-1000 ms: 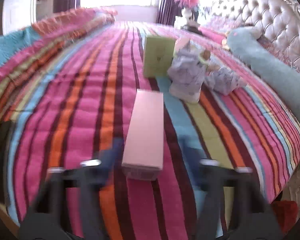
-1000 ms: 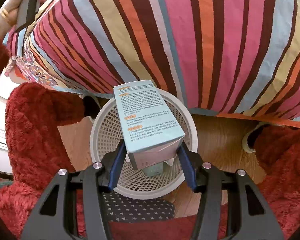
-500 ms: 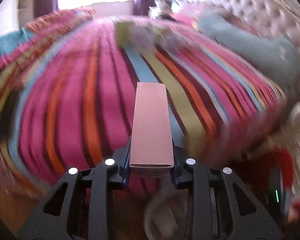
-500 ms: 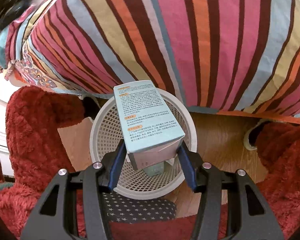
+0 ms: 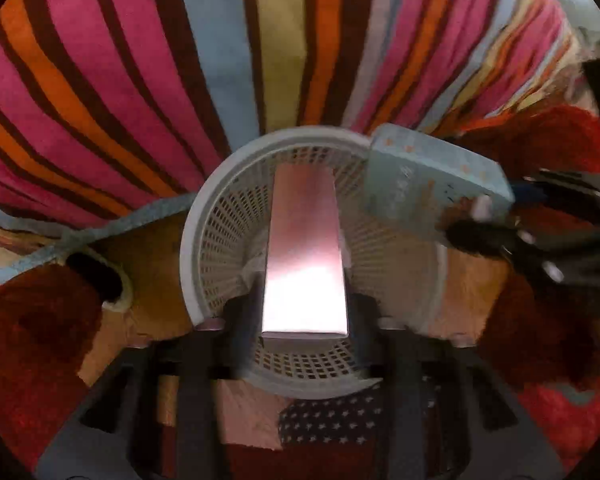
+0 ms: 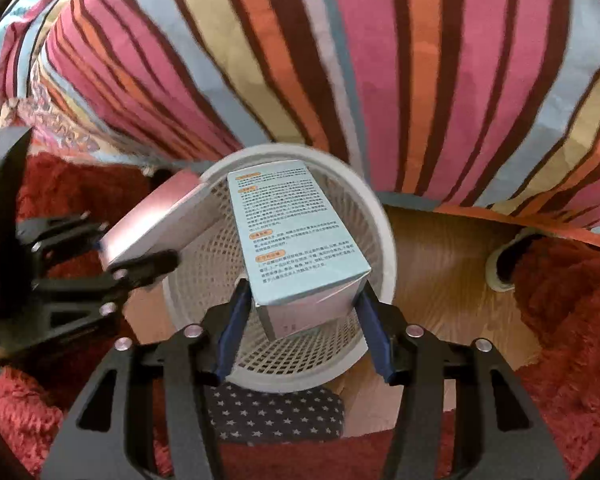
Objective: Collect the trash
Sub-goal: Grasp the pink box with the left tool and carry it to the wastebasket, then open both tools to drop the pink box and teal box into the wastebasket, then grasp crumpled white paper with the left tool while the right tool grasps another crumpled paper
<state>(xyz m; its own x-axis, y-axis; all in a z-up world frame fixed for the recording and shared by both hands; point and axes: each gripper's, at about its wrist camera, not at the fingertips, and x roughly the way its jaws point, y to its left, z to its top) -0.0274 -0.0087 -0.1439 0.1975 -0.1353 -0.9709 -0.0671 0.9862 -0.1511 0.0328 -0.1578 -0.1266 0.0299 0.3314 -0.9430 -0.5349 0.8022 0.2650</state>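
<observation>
Two cardboard boxes are held over the white basket (image 6: 364, 216) beside the bed. The pink box (image 5: 305, 252) sits between the left tongs (image 5: 305, 312), whose jaws are opening. The blue box (image 6: 296, 232) lies between the right tongs (image 6: 304, 320), opening slightly. Both are judged light, stiff and crushable, best gripped across the narrow sides near one end.

Left gripper (image 5: 304, 316) opening, pink box (image 5: 305, 256) between fingers (image 5: 242, 316), over basket (image 5: 204, 216).
</observation>
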